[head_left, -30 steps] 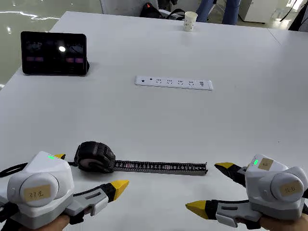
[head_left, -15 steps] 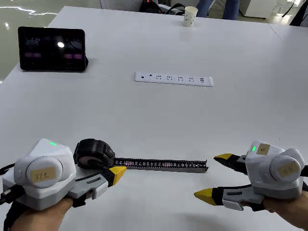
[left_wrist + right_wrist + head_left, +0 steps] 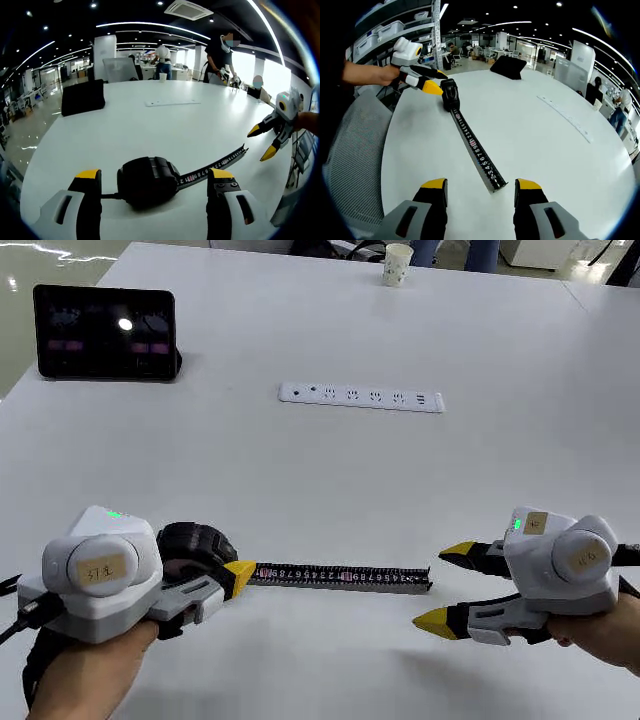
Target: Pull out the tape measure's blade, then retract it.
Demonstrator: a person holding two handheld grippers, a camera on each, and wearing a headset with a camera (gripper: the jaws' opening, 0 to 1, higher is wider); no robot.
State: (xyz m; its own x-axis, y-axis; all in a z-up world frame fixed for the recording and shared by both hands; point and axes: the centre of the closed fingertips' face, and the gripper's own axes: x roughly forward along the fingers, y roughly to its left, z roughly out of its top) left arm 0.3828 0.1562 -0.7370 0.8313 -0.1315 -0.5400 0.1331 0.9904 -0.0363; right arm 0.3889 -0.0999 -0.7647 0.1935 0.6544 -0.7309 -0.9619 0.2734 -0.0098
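Squarely framed: tape measure case (image 3: 149, 181) between your left hand-held gripper (image 3: 154, 175), jaws wide open, gripping nothing.
Its blade (image 3: 340, 576) runs rightward, tip just before your right hand-held gripper (image 3: 446, 586), also open, empty.

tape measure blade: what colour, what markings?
It's a black flat blade with white numerals and tick marks, clearest in the right gripper view.

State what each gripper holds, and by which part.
Nothing is held. The open left gripper straddles the tape measure's case; the open right gripper faces the blade's tip.
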